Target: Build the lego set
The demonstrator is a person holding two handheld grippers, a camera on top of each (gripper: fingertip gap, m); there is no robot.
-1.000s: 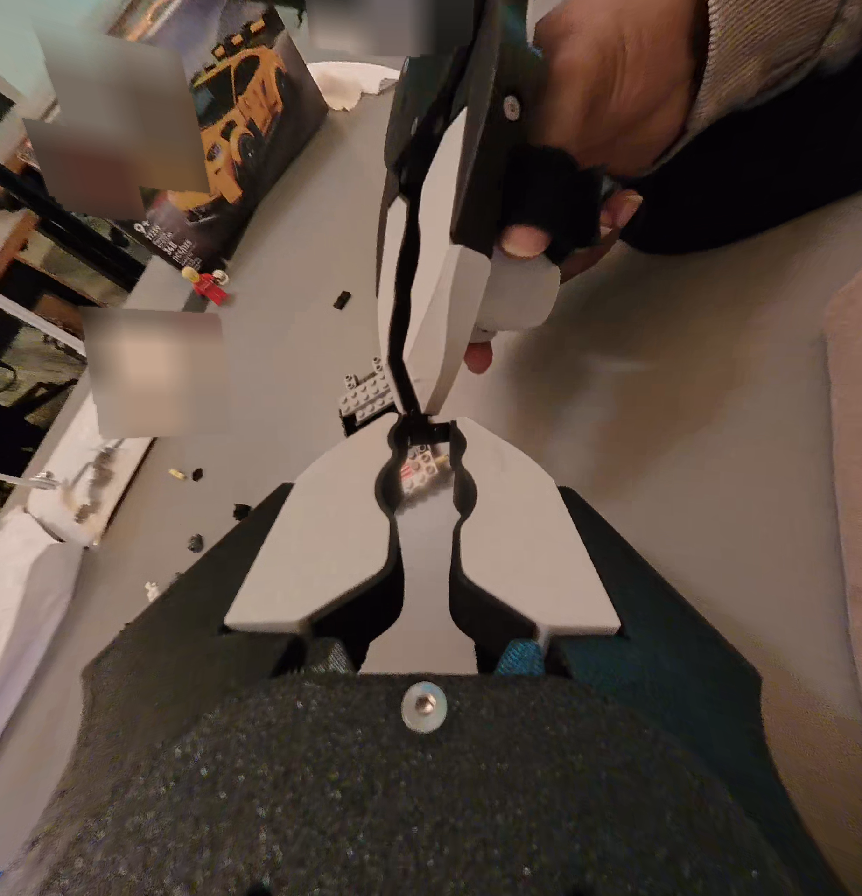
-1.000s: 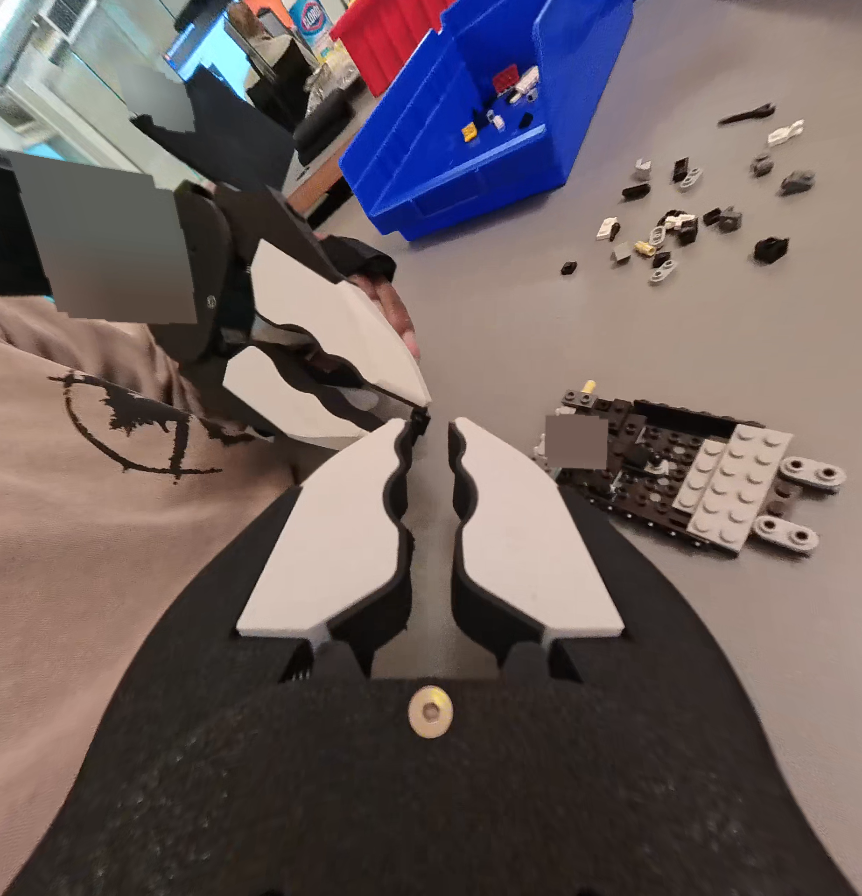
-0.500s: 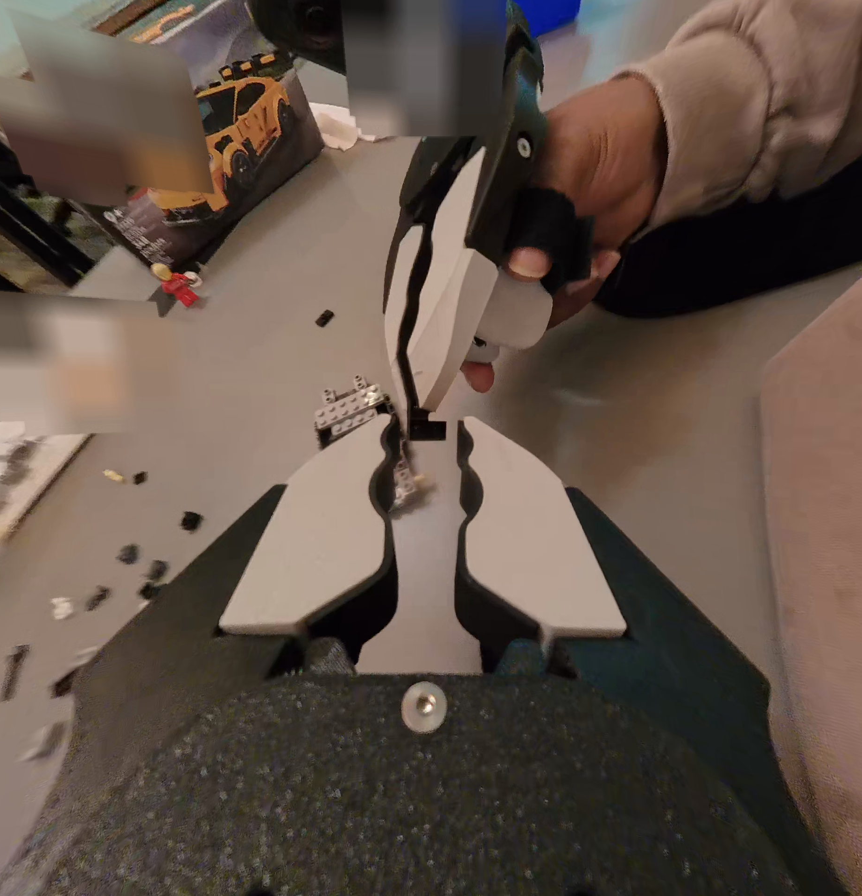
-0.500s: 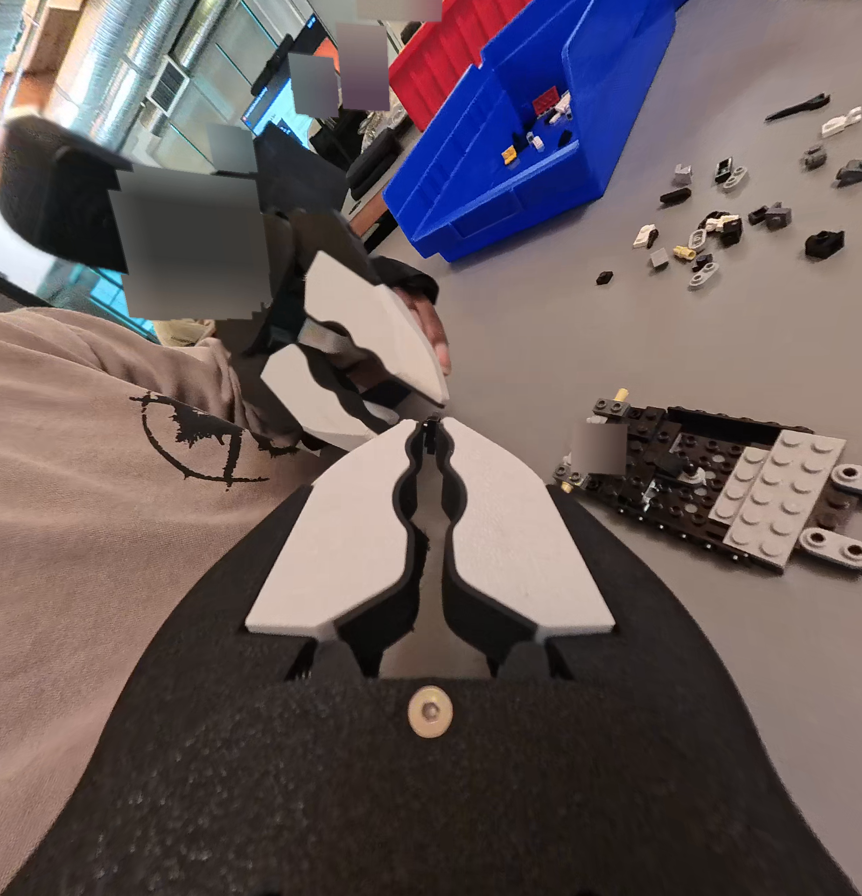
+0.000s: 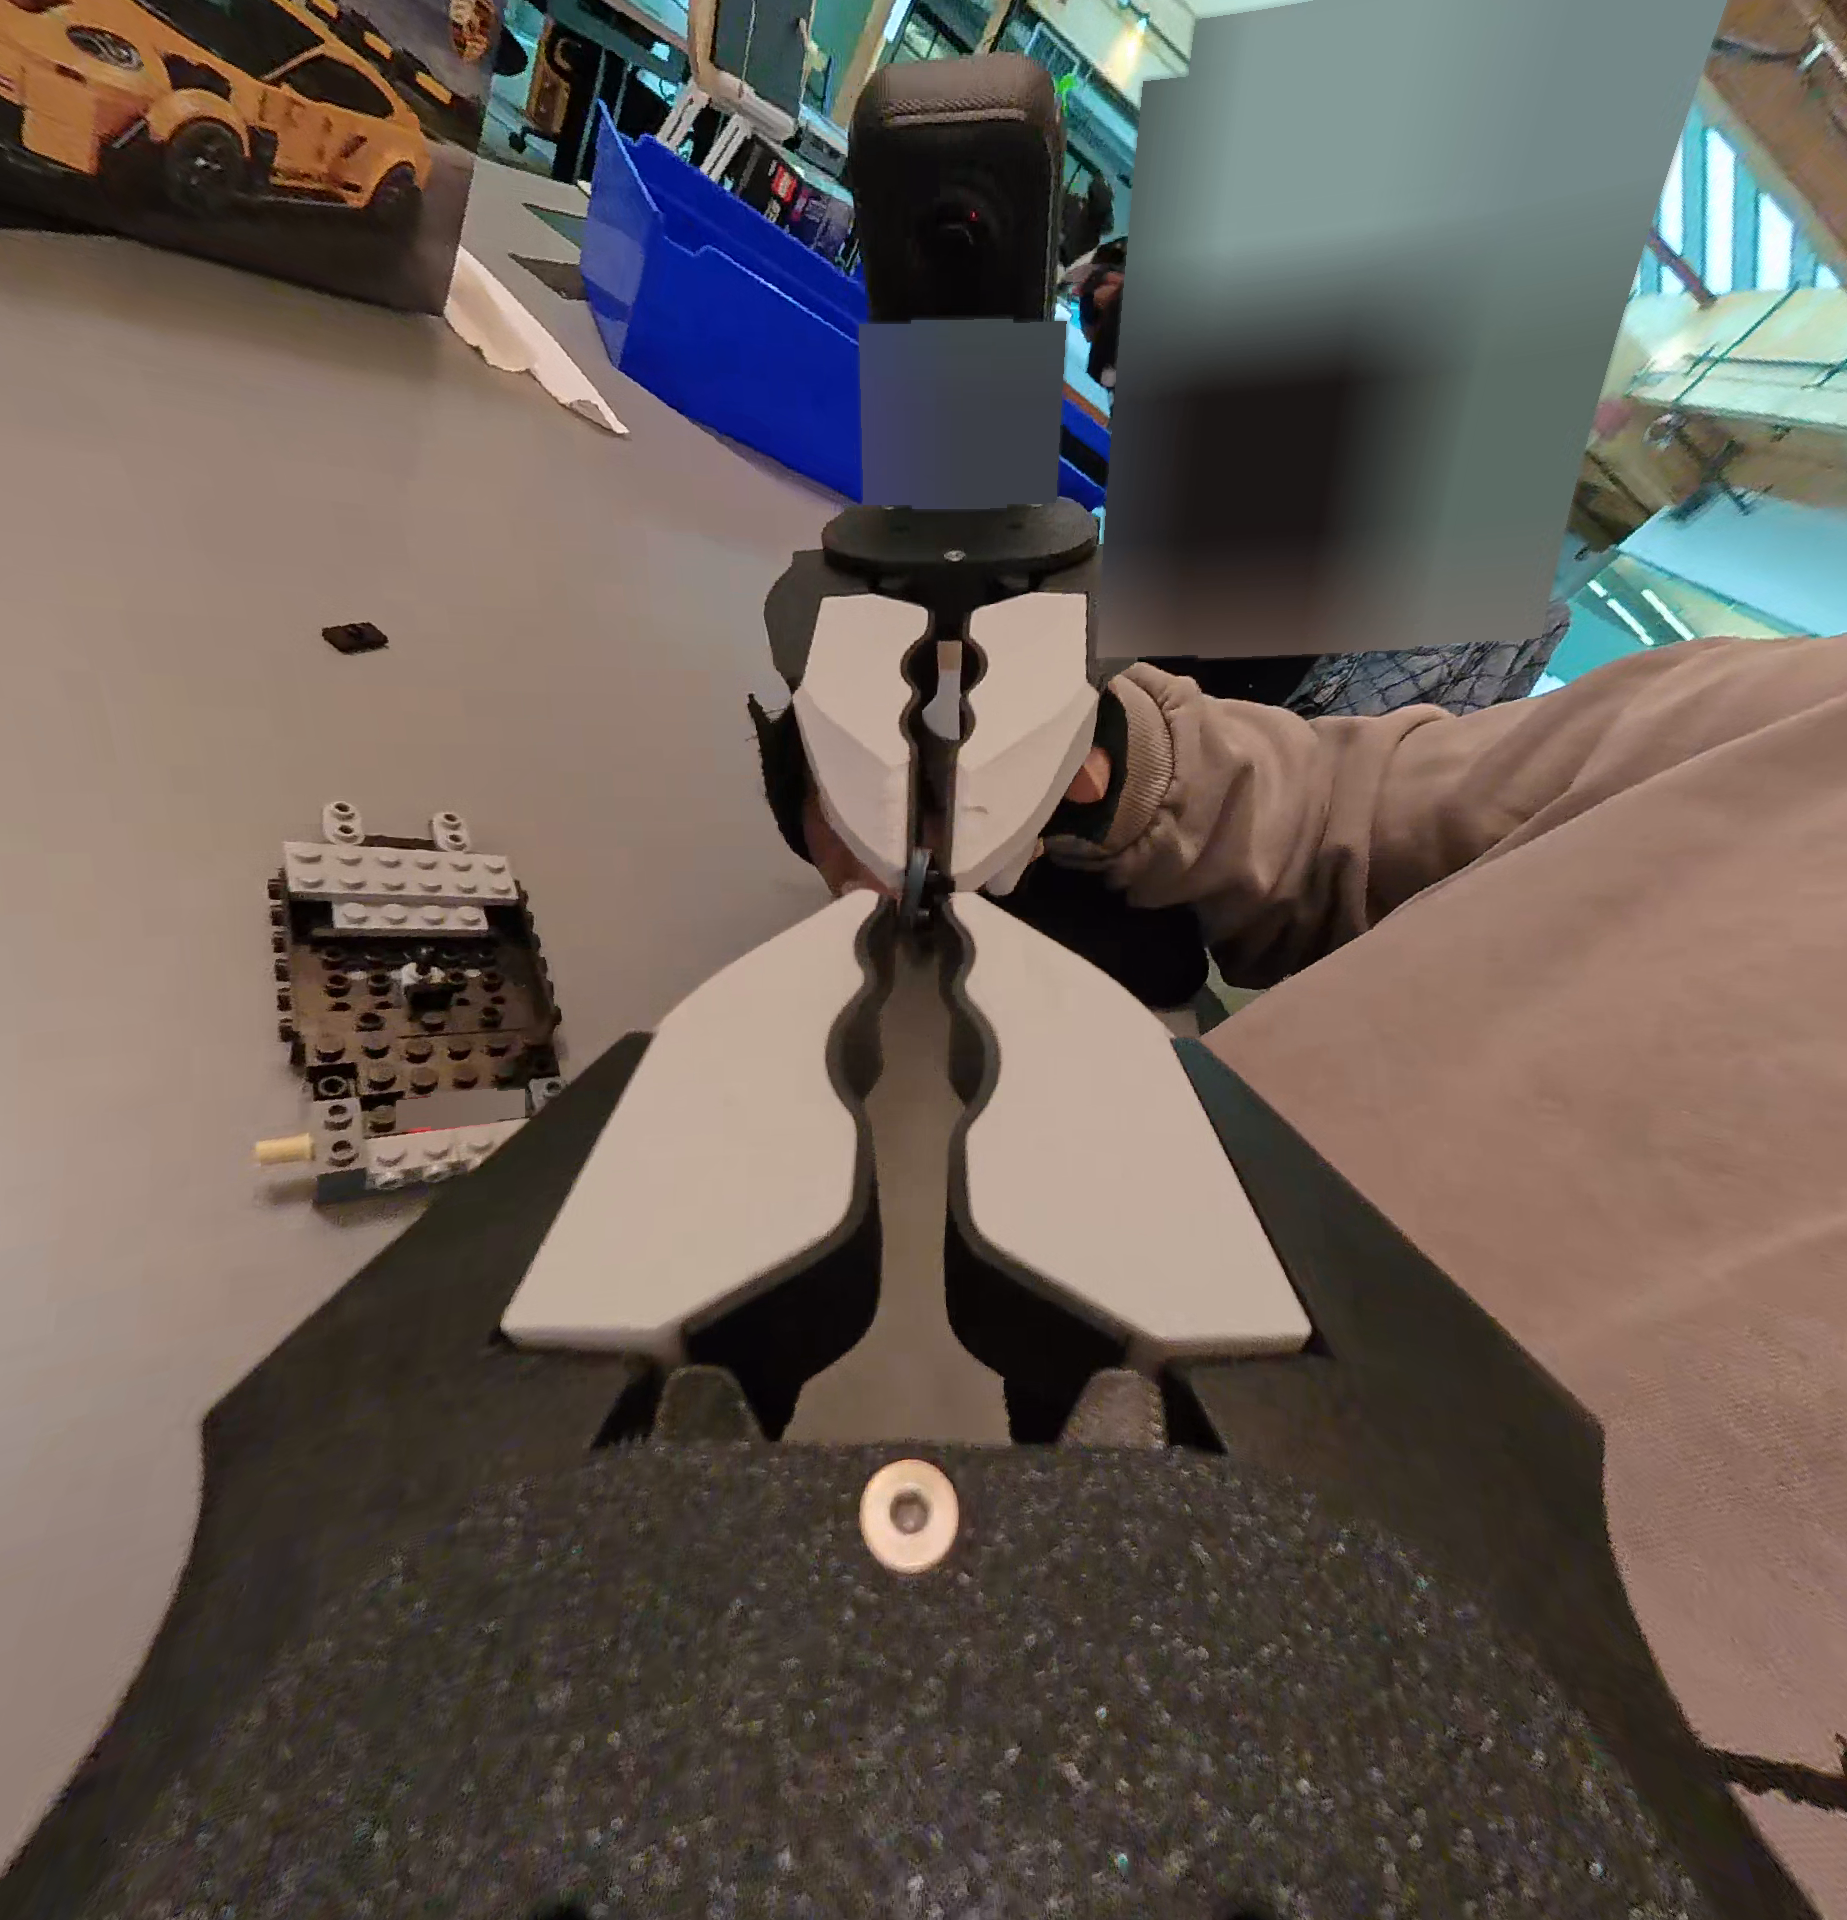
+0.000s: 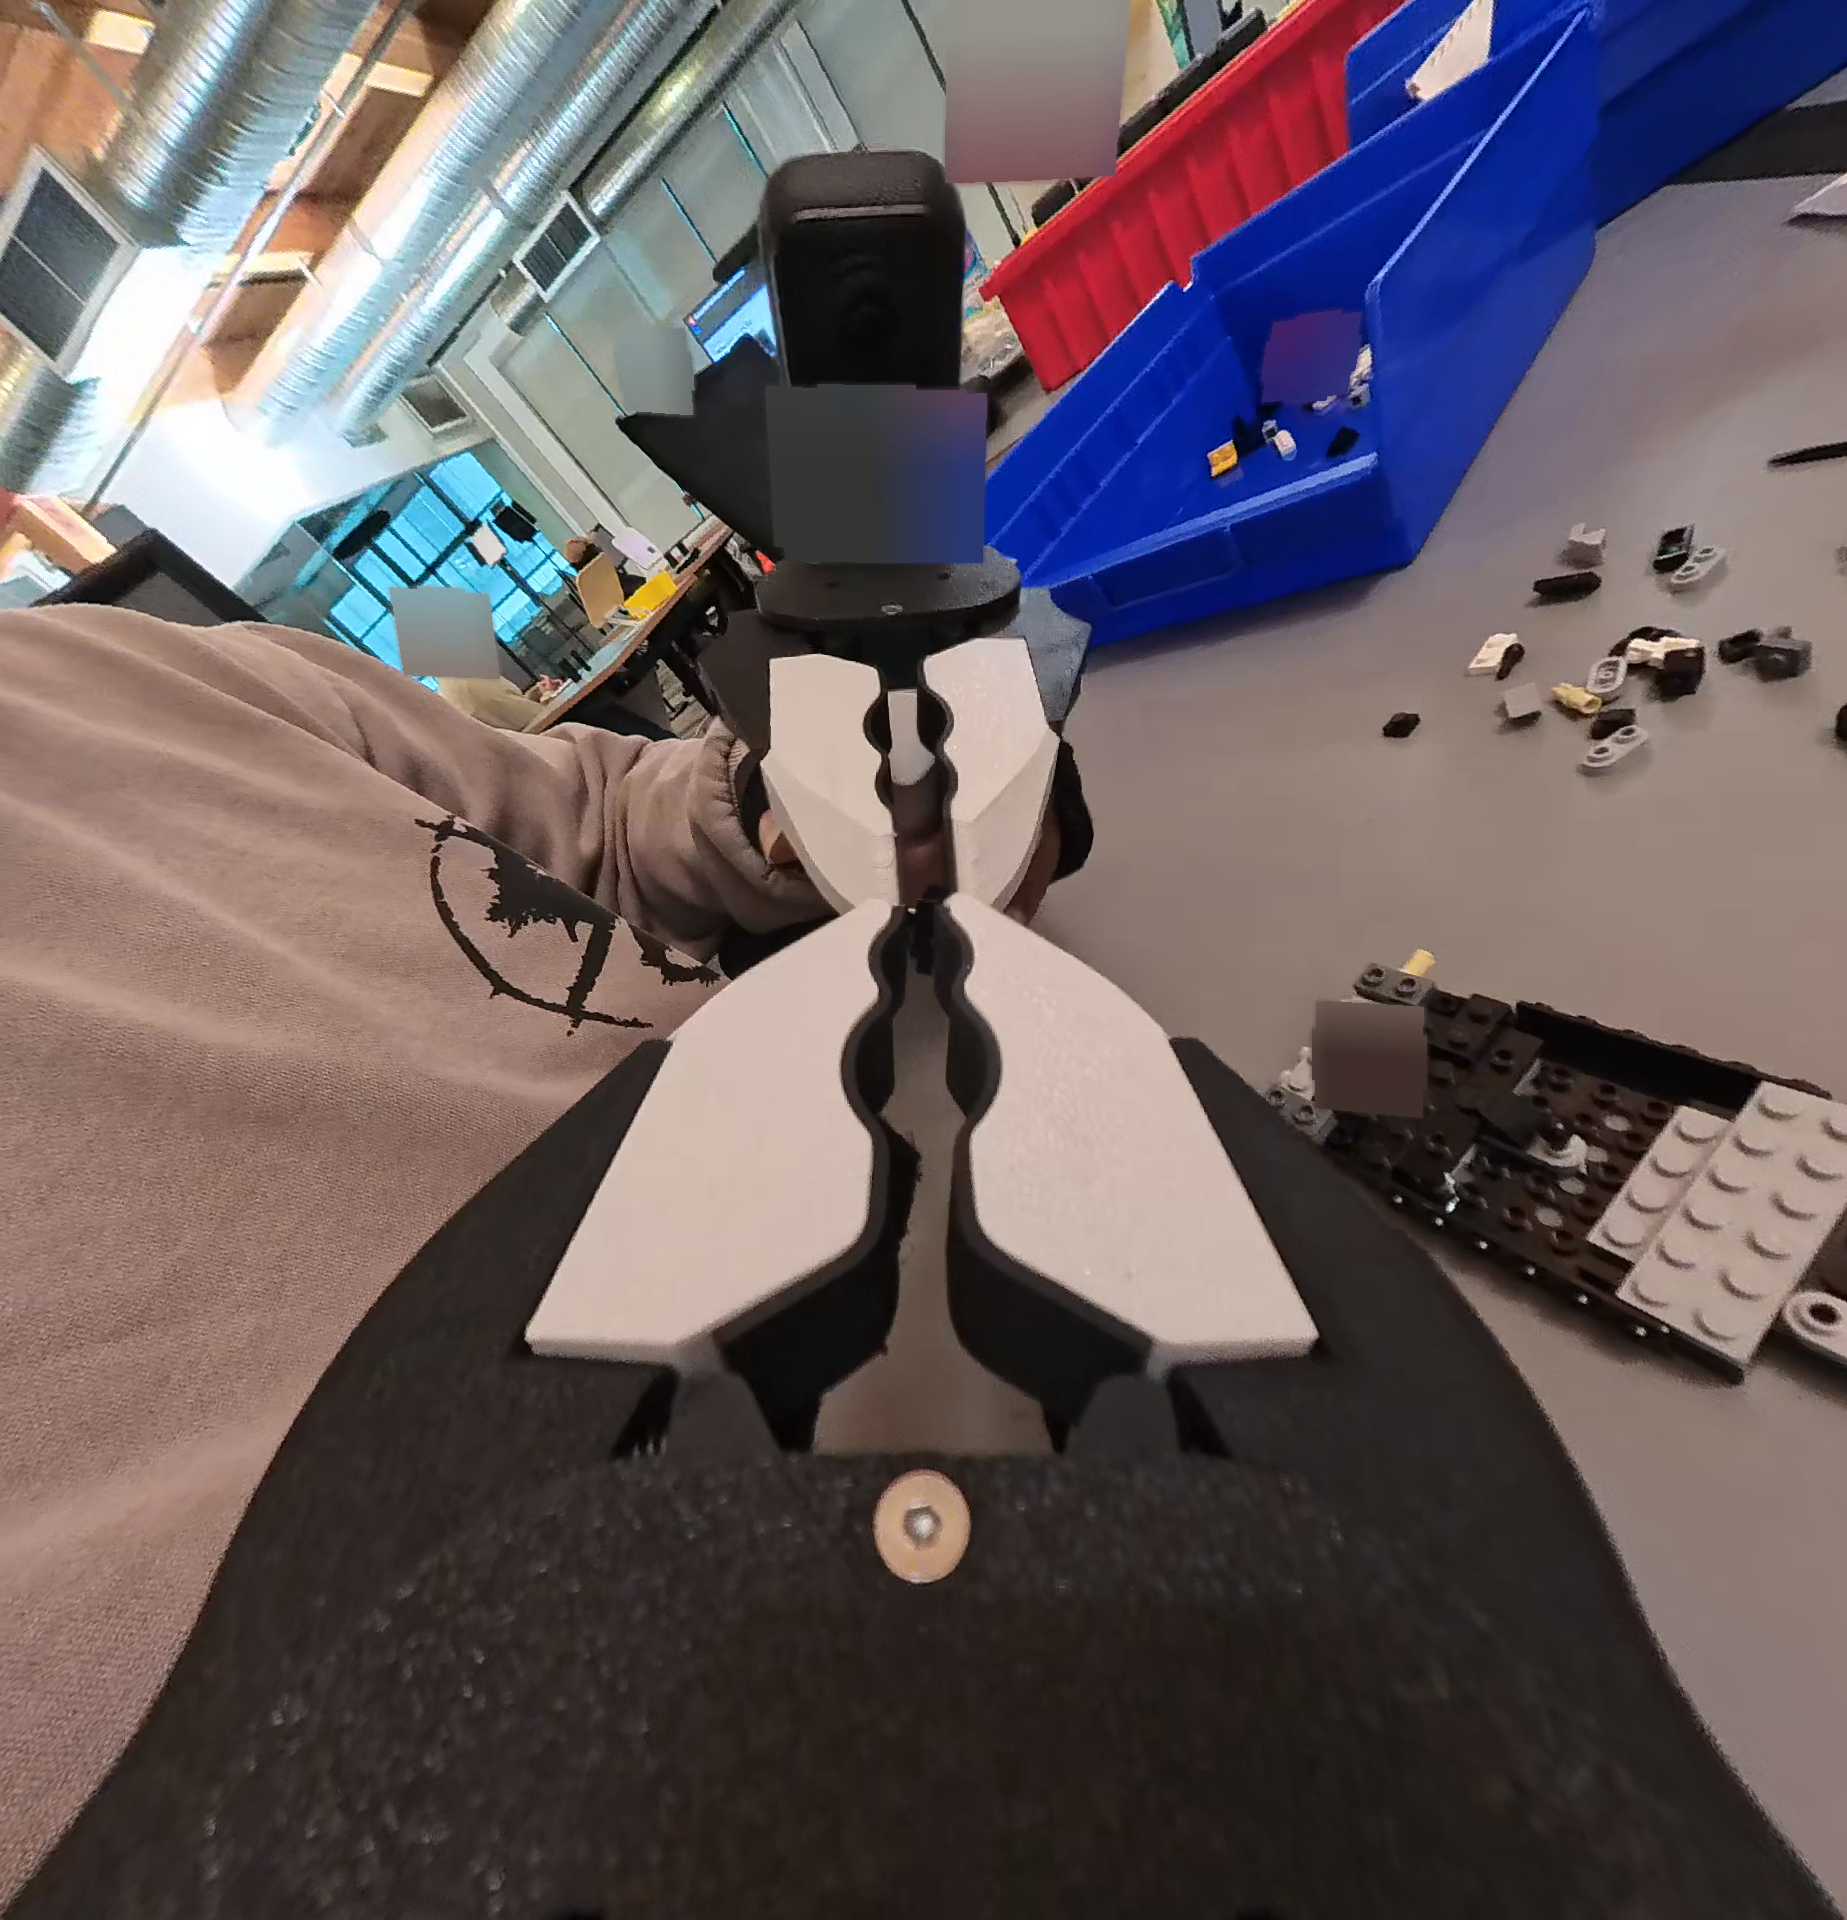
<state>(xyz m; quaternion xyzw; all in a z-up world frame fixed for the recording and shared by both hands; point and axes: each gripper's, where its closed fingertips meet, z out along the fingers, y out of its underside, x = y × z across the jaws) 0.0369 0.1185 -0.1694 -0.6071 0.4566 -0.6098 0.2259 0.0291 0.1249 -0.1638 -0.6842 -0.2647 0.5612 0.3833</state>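
Left wrist view: your left hand-held gripper (image 5: pixel 914 914) is closed on a small black piece (image 5: pixel 917 896), tip to tip with the right hand-held gripper (image 5: pixel 924 878). The lego build (image 5: pixel 410 997) lies left on the tabletop (image 5: pixel 171 520).

Right wrist view: your right one also pinches that piece. Judged light, rigid, slippery; grip flat sides.

Black piece (image 5: pixel 917 902) between meeting jaws too small to identify; chassis (image 6: pixel 1667 1195) cut by edge.
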